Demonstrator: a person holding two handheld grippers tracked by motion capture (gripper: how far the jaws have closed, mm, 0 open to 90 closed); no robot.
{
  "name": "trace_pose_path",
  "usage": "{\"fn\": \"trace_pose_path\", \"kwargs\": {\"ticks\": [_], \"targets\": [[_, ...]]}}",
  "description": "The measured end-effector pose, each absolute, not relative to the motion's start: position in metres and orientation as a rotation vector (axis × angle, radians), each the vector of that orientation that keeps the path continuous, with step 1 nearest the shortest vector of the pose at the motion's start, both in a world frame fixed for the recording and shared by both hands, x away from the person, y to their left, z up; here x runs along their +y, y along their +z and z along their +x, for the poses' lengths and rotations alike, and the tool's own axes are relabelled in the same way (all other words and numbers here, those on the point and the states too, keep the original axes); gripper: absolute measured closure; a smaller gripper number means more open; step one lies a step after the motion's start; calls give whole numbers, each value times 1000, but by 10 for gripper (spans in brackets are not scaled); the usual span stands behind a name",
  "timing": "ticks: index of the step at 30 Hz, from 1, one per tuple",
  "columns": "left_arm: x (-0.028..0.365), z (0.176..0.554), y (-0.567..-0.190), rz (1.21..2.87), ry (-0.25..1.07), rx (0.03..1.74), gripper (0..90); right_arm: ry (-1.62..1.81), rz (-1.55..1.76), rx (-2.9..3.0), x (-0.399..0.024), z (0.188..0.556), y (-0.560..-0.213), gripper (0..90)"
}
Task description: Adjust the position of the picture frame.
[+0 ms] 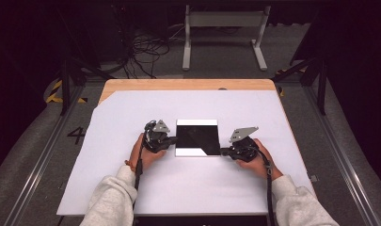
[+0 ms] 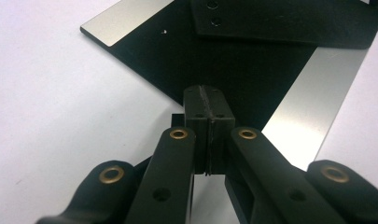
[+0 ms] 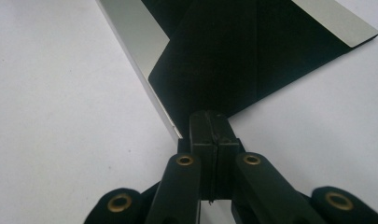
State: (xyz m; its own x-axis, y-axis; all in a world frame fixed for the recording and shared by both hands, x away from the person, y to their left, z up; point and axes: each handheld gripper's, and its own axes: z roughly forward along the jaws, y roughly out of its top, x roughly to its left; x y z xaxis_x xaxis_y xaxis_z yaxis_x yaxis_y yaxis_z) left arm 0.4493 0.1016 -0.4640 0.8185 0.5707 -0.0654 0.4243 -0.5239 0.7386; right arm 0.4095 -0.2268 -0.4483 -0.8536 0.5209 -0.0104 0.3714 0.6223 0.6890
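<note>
Left gripper (image 1: 171, 139): closed, empty, at black sheet (image 1: 197, 134).
Right gripper (image 1: 224, 151): closed, empty.
Risk: pushing may slide the sheet across desk (image 1: 131, 197).

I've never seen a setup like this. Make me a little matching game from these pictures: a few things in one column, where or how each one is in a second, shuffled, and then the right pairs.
Things:
1. left gripper
2. right gripper
3. glossy black square plate with silvery bands
4. large white sheet

Places or states:
A. covers most of the wooden table top
B. shut, at the plate's left edge
C. lies flat in the middle, between the two grippers
D. shut, at the plate's near right corner

Pairs: 1-B, 2-D, 3-C, 4-A
</note>
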Motion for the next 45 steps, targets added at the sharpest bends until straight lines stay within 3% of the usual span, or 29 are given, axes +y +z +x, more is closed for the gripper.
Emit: {"fn": "trace_pose_path", "kwargs": {"ticks": [16, 19, 30, 45], "targets": [[98, 447, -463, 2212, 262, 710, 897, 1012, 738, 2602, -227, 405, -450, 900], [101, 445, -459, 2201, 279, 708, 847, 1009, 744, 2600, -228, 404, -448, 886], [112, 422, -443, 2191, 303, 635, 868, 991, 762, 2580, -232, 401, -446, 886], [131, 388, -449, 2229, 304, 580, 869, 1015, 777, 2545, -238, 393, -438, 873]]}}
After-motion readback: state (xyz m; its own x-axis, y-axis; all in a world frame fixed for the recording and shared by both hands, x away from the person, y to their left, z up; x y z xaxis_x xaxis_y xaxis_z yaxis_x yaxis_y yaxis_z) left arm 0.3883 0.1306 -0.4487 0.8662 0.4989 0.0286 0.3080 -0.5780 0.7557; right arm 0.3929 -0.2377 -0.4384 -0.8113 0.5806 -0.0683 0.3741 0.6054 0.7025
